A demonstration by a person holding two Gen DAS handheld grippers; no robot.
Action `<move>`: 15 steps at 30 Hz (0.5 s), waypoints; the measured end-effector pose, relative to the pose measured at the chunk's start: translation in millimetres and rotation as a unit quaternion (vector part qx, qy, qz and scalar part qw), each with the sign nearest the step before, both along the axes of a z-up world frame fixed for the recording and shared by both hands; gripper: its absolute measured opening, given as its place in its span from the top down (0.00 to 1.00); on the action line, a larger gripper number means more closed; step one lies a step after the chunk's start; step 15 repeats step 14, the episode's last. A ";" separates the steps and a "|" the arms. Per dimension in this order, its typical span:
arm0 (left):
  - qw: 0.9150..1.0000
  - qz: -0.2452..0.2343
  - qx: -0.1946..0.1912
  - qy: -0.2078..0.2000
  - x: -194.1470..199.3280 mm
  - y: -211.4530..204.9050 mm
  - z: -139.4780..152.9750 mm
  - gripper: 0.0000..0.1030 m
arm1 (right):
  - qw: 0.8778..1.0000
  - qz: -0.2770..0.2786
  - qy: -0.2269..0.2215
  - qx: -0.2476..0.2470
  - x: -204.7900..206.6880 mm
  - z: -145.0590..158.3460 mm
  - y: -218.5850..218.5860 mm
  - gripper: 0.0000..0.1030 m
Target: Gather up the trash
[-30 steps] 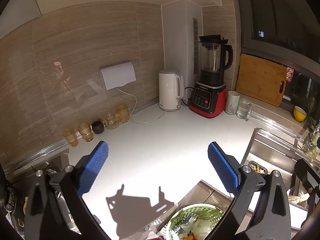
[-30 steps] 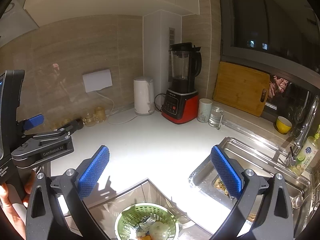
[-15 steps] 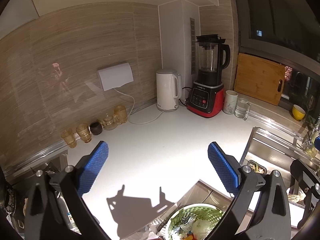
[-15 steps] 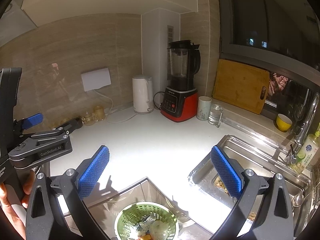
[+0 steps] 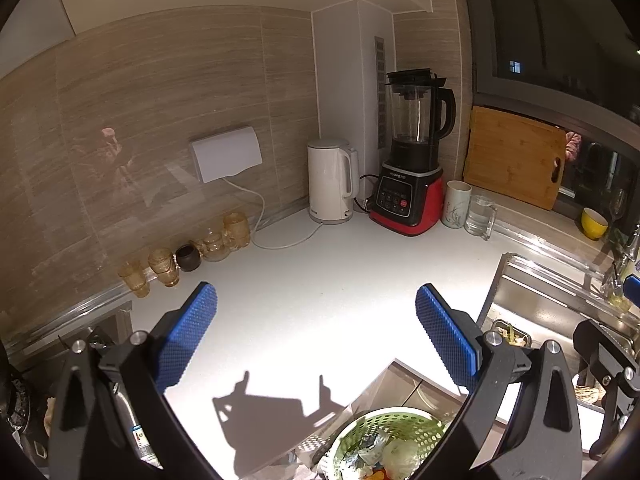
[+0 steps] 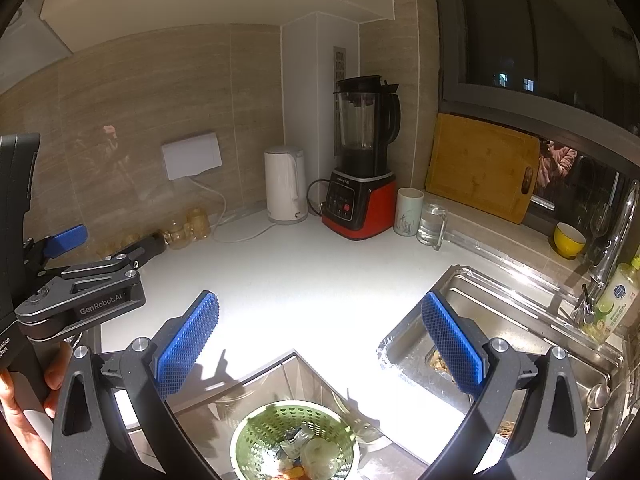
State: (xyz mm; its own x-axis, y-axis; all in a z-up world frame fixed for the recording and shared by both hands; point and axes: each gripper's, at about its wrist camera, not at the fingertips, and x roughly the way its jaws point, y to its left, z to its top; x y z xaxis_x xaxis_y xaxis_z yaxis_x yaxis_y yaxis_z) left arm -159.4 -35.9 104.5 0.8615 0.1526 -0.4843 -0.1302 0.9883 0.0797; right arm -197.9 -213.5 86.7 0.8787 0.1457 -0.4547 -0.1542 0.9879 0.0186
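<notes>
A green perforated basket (image 6: 294,438) holding food scraps and wrappers sits low in front of the white counter; it also shows in the left wrist view (image 5: 390,442). My left gripper (image 5: 316,332) is open and empty, above the counter. My right gripper (image 6: 320,340) is open and empty, above the counter's front corner and the basket. More scraps lie over the sink drain (image 6: 438,360). The left gripper's body shows at the left of the right wrist view (image 6: 76,300).
A white kettle (image 5: 330,182), a red blender (image 5: 410,176), a mug (image 5: 456,204) and a glass pitcher (image 5: 480,216) stand at the back. A wooden cutting board (image 6: 482,168) leans on the wall. Amber glasses (image 5: 160,266) line the left wall. The steel sink (image 6: 516,320) is on the right.
Both views have shifted slightly; the kettle and blender sit a little further left in both. Both grippers stay open.
</notes>
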 end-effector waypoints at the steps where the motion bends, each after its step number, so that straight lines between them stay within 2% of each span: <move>1: 1.000 0.001 0.001 -0.001 0.1 0.1 -0.6 0.08 | 1.000 0.000 0.000 0.000 0.0 -0.3 -0.2 0.02; 15: 1.000 -0.008 -0.011 0.011 2.7 4.4 -3.6 0.08 | 1.000 -0.002 0.002 0.001 -0.3 -2.4 1.7 0.02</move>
